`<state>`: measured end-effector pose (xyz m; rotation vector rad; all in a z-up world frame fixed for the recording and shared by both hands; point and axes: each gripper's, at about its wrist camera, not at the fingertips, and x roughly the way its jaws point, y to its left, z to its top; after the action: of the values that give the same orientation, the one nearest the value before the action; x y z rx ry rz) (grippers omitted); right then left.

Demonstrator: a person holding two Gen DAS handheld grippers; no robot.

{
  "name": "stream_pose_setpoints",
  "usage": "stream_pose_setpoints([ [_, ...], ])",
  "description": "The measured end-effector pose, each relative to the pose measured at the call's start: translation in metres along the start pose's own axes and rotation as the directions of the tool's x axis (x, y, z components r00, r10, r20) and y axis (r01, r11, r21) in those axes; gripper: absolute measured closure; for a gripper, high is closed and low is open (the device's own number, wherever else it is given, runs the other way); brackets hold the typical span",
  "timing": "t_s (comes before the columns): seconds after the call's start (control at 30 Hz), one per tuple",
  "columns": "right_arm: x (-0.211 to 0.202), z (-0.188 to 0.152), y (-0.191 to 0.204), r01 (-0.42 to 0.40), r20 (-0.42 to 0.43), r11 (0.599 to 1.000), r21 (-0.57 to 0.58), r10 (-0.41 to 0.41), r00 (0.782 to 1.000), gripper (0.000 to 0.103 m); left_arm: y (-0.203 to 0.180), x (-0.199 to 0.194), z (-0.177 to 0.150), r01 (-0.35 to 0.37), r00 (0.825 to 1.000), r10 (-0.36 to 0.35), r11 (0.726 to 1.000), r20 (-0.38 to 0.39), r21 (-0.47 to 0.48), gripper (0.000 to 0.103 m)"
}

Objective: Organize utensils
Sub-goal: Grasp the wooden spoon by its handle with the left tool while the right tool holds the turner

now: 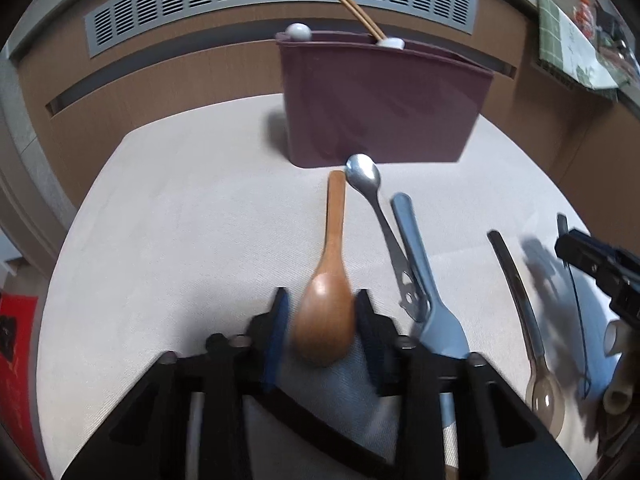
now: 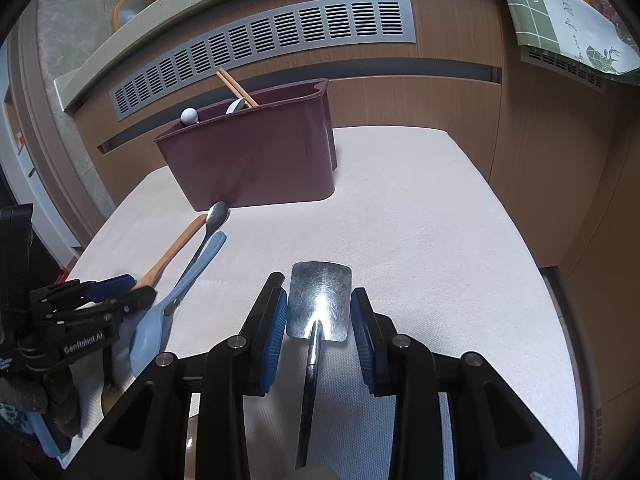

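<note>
A maroon utensil holder (image 1: 384, 100) (image 2: 256, 156) stands at the back of the white mat, with chopsticks (image 1: 360, 16) and white-handled utensils in it. My left gripper (image 1: 322, 316) is shut on the bowl of a wooden spoon (image 1: 328, 304), handle pointing at the holder. My right gripper (image 2: 319, 312) is shut on a flat square-headed metal scoop (image 2: 320, 300). A metal spoon (image 1: 370, 188) (image 2: 214, 216) and a blue plastic spoon (image 1: 424, 276) (image 2: 176, 292) lie on the mat beside the wooden spoon.
A dark-handled spoon with a clear bowl (image 1: 524, 312) lies at the right of the left wrist view. A wooden cabinet with a grey vent grille (image 2: 260, 40) backs the mat (image 2: 420, 220). A green-patterned cloth (image 2: 560, 12) hangs at upper right.
</note>
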<state>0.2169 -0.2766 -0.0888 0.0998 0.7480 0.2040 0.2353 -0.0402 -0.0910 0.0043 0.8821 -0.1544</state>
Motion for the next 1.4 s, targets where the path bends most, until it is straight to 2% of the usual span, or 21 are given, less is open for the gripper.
stream_pose_setpoints([
  [0.07,0.000,0.000,0.000,-0.006,-0.004,1.000,0.005,0.006,1.000,0.073,0.004,-0.005,0.001,0.021,1.000,-0.020,1.000,0.018,-0.019,0.072],
  [0.17,-0.002,0.000,0.001,-0.006,-0.006,1.000,0.008,0.006,1.000,0.073,0.011,-0.026,0.004,0.034,0.995,-0.032,0.999,0.098,-0.022,0.072],
  [0.3,-0.005,0.002,0.004,-0.013,-0.004,1.000,0.004,0.013,1.000,0.073,0.020,-0.063,0.013,0.017,0.973,-0.013,1.000,0.231,-0.014,0.074],
  [0.37,-0.009,0.005,0.008,-0.016,0.008,1.000,-0.007,0.016,1.000,0.073,0.023,-0.079,0.019,0.004,0.959,-0.001,1.000,0.283,-0.009,0.084],
  [0.4,-0.011,0.006,0.010,-0.017,0.015,1.000,-0.012,0.017,1.000,0.073,0.025,-0.086,0.022,-0.003,0.952,0.005,1.000,0.306,-0.007,0.084],
  [0.5,-0.019,0.011,0.017,-0.015,0.041,0.999,-0.036,0.017,0.999,0.073,0.027,-0.096,0.027,-0.011,0.941,0.011,1.000,0.337,-0.003,0.084],
  [0.57,-0.023,0.013,0.021,-0.010,0.052,0.999,-0.051,0.013,0.999,0.073,0.032,-0.098,0.028,-0.004,0.941,0.006,1.000,0.339,-0.006,0.085],
  [0.77,-0.023,0.014,0.021,0.008,0.043,0.998,-0.061,-0.005,0.999,0.073,0.050,-0.093,0.020,0.033,0.962,-0.022,0.999,0.270,-0.035,0.084],
  [0.8,-0.022,0.013,0.021,0.008,0.035,0.998,-0.059,-0.006,0.999,0.073,0.053,-0.088,0.016,0.059,0.971,-0.051,0.998,0.232,-0.028,0.083],
  [0.9,-0.018,0.010,0.020,0.003,0.018,0.999,-0.054,-0.002,1.000,0.073,0.051,-0.075,0.002,0.100,0.983,-0.099,0.995,0.155,-0.003,0.079],
  [1.07,-0.010,0.007,0.025,0.002,-0.011,0.998,-0.068,-0.002,1.000,0.073,0.041,-0.038,0.016,0.161,0.985,-0.166,0.984,0.055,0.079,0.078],
  [1.23,-0.014,0.006,0.028,0.009,-0.005,0.997,-0.079,-0.010,1.000,0.073,0.029,0.011,0.046,0.131,0.990,-0.120,0.978,-0.072,0.165,0.078],
  [1.4,-0.009,0.006,0.025,0.021,-0.016,0.996,-0.082,-0.022,1.000,0.073,0.017,0.037,0.058,0.081,0.992,-0.055,0.969,-0.117,0.234,0.079],
])
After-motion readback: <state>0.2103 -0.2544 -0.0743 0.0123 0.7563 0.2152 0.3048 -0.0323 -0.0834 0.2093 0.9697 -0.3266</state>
